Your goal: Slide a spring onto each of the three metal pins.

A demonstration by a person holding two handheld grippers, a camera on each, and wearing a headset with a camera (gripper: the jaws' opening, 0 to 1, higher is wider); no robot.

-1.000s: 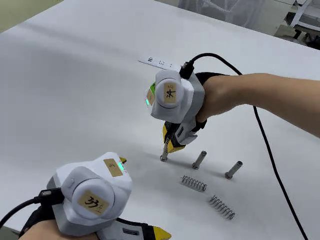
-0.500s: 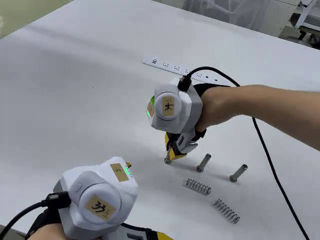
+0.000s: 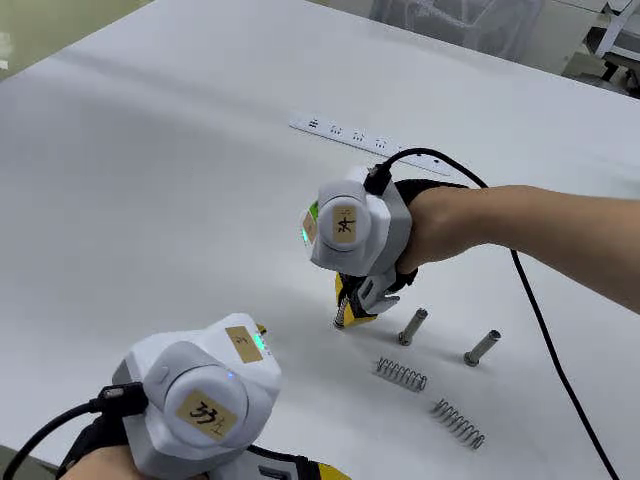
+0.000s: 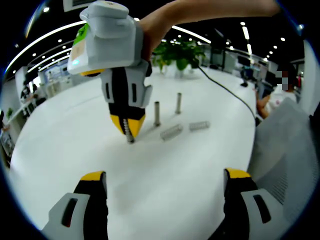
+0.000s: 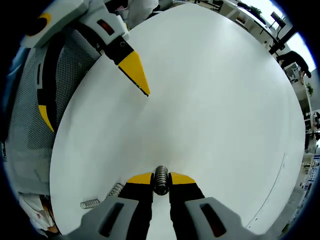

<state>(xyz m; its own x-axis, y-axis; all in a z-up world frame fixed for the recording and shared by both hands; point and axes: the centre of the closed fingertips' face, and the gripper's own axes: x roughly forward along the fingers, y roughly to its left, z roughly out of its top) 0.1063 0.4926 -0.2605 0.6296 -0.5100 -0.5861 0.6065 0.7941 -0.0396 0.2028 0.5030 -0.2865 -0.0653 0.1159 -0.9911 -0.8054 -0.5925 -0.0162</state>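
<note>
right gripper (image 5: 161, 180): clamped on spring (image 5: 161, 174)
spring: grey metal coil, upright, lower end at desk (image 3: 150, 200), left of pins (image 3: 411, 326)
pins: two, bare
loose springs (image 3: 401, 374): two, lying near pins
left gripper (image 4: 165, 175): jaws apart, holding nothing

You're getting bright, even light: ceiling strip lights (image 4: 246, 32) at one o'clock, soft shadows on the plain white surface (image 3: 150, 200), fisheye edges curving.

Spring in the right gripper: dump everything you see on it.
Small grey metal coil spring, clamped between the yellow-tipped jaws of the right gripper, roughly upright, one end coil showing at the tips. Its lower end meets the white bench beside two bare steel pins; whether a pin is inside cannot be told.
</note>
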